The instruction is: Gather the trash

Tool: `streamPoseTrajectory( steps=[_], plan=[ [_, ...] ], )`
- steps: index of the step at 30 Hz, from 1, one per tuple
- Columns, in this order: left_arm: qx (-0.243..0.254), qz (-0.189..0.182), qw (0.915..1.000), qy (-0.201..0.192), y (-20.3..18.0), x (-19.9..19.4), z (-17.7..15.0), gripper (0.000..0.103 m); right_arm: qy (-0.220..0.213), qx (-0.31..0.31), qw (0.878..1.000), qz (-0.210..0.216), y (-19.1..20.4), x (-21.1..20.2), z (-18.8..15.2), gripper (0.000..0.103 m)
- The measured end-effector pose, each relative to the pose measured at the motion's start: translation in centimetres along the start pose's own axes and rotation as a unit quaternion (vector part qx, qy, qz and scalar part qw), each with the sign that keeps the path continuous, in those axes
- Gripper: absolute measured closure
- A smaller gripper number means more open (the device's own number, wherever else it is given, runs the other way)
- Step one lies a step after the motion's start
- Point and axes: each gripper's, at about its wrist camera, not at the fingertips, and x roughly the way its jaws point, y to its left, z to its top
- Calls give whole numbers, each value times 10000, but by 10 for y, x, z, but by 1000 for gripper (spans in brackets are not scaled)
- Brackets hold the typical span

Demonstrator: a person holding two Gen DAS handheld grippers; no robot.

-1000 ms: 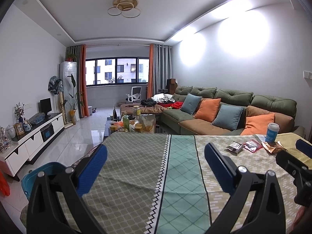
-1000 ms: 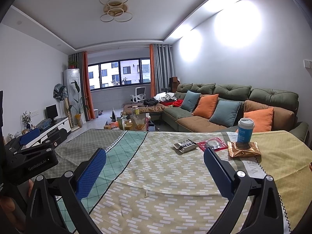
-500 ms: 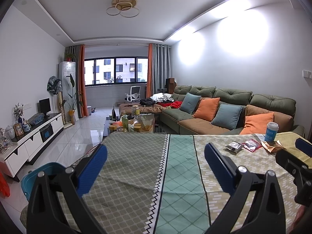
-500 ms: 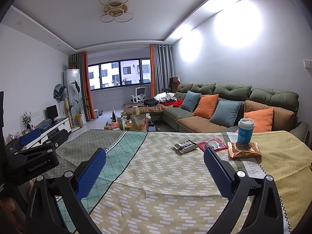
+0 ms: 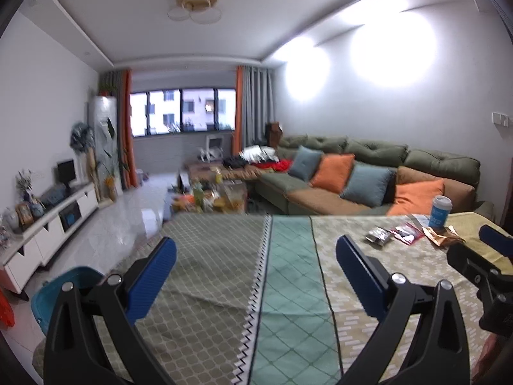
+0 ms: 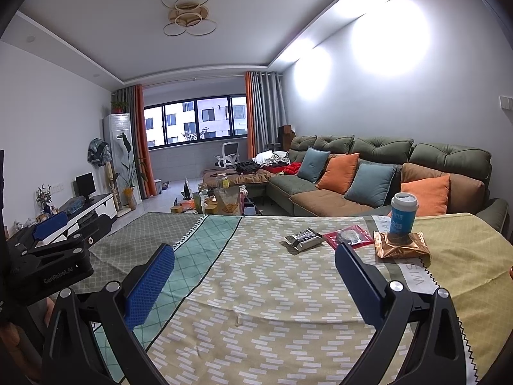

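The right tool (image 6: pixel 255 276), jaws wide and empty, is nearer the silver wrapper (image 6: pixel 303 239), which lies ahead, left of the cup (image 6: pixel 403 213). The left tool (image 5: pixel 256 276) is also wide.

A long green tufted sofa (image 6: pixel 378 163) lined with orange and blue cushions (image 6: pixel 340 173) faces a white TV cabinet (image 5: pixel 51 224), while a patchwork-patterned tablecloth (image 6: pixel 256 276) fills the foreground beneath a ring-shaped ceiling light (image 6: pixel 187 12).

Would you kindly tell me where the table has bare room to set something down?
The green and teal parts of the tablecloth are bare, as is the near stretch before the right gripper. It is crowded at the far right: silver wrapper, red packet, gold packet, cup.
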Motion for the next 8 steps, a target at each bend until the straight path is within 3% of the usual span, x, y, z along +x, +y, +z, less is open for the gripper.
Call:
streamPoseTrajectory(
  steps=[4,8],
  plan=[
    [-63,-59,9974,721,12,28,3,3,207,103,9997,-51,-9,5,1,3],
    [-40,151,9875,1567,33,74,-1,3,527,176,9980,-318,-27,13,2,3]
  ],
)
